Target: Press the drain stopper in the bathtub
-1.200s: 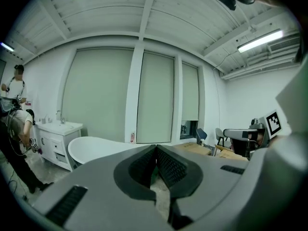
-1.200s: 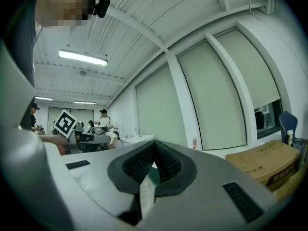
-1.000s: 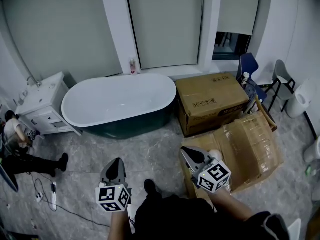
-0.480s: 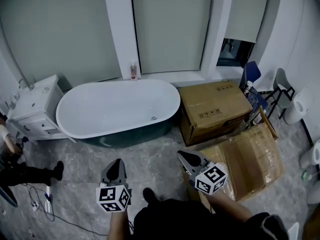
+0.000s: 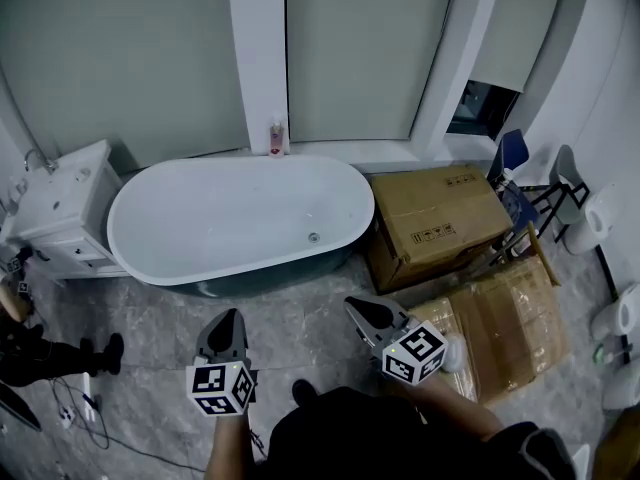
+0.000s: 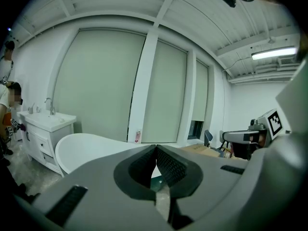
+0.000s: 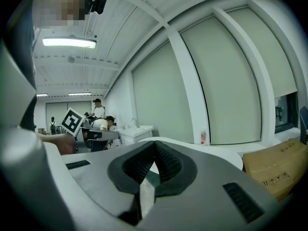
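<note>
A white oval bathtub (image 5: 180, 223) with a dark outer shell stands ahead of me under the window. Its small round drain stopper (image 5: 313, 237) sits on the tub floor near the right end. My left gripper (image 5: 227, 320) hangs over the grey floor short of the tub, jaws shut and empty. To its right my right gripper (image 5: 352, 306) is also shut with nothing held, well short of the tub's right end. The tub (image 6: 86, 146) shows beyond the shut jaws in the left gripper view, and its rim (image 7: 192, 146) in the right gripper view.
Cardboard boxes (image 5: 440, 218) stand right of the tub, a flattened one (image 5: 510, 318) by my right arm. A white vanity with a tap (image 5: 55, 203) stands left of the tub. A small bottle (image 5: 276, 138) sits on the sill. A person (image 5: 40, 353) sits at far left beside floor cables.
The tub has come nearer and lower in the head view, and the drain stopper has come into sight. Both grippers stay shut and have kept their places in front of me.
</note>
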